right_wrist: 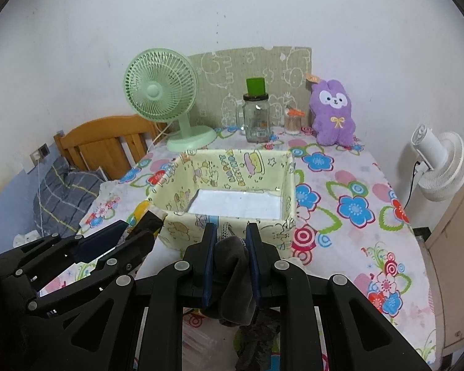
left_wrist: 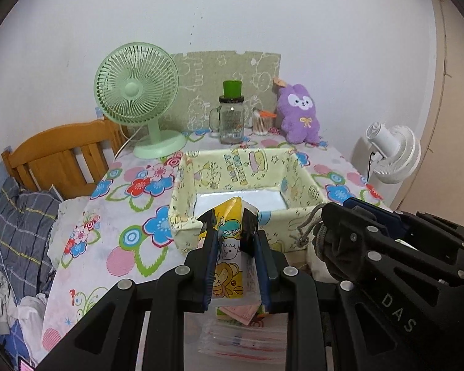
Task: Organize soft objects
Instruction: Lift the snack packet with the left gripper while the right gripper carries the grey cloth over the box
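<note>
Grasping a cartoon-printed tissue pack (left_wrist: 229, 247), the left gripper (left_wrist: 230, 232) hangs just before the yellow fabric storage box (left_wrist: 247, 167) on the bench (left_wrist: 133, 225); beside it, the right gripper's (right_wrist: 231, 236) fingers (right_wrist: 209, 247) clench a dark grey sock (right_wrist: 235, 278).

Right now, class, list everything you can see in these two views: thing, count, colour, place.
Fabric bin: one, pale yellow cartoon print, table centre, nothing inside.
Tablecloth: one, floral.
Desk fan: one, green, back left.
Glass jar: one, clear, green lid, back centre.
Small cup: one, clear, beside jar.
Plush toy: one, purple, back right.
White fan: one, right of table.
Headboard: one, wooden, left.
Cartoon packet: one, yellow, in left hand-held gripper.
Dark cloth: one, grey, in right hand-held gripper.
</note>
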`<move>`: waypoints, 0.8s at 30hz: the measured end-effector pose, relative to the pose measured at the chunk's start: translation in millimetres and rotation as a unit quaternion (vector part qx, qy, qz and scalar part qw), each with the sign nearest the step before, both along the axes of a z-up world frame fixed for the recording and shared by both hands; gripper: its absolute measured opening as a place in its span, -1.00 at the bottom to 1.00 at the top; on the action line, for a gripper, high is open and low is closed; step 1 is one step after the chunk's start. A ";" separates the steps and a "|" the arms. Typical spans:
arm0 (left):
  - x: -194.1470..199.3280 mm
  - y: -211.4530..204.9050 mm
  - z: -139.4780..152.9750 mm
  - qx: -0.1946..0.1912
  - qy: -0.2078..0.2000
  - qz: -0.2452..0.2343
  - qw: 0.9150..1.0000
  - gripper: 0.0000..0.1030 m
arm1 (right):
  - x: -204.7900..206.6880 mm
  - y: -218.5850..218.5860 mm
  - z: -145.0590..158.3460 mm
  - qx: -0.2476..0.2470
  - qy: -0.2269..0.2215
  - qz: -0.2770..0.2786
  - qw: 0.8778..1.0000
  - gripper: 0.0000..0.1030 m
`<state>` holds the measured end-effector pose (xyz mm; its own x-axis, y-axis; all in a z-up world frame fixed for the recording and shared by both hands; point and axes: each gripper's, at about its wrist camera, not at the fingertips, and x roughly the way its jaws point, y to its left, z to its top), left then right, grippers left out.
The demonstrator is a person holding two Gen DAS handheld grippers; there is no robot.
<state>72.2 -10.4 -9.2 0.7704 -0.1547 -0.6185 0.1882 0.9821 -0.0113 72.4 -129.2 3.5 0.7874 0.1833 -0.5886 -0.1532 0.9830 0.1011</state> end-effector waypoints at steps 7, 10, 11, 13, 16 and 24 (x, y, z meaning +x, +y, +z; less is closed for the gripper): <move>-2.6 -2.2 14.6 -0.006 -0.013 -0.004 1.000 -0.56 | -5.4 -1.1 14.2 -0.002 -0.014 -0.004 1.000 -0.57; -2.3 -1.6 19.7 -0.008 -0.019 -0.005 1.000 -0.56 | -6.5 -1.9 18.6 -0.002 -0.019 -0.005 1.000 -0.57; -2.0 -1.4 21.0 -0.008 -0.021 -0.005 1.000 -0.56 | -6.3 -2.2 20.7 -0.002 -0.021 -0.005 1.000 -0.57; -1.4 -1.6 23.9 -0.009 -0.025 -0.006 1.000 -0.56 | -6.1 -2.4 23.3 -0.002 -0.024 -0.006 1.000 -0.57; 0.8 -1.7 27.1 -0.010 -0.033 -0.007 0.999 -0.56 | -4.1 -3.0 27.0 -0.003 -0.030 -0.007 1.000 -0.57; 14.5 -2.7 28.9 -0.012 -0.036 -0.007 0.999 -0.56 | 9.0 -3.0 30.1 -0.003 -0.034 -0.007 0.999 -0.57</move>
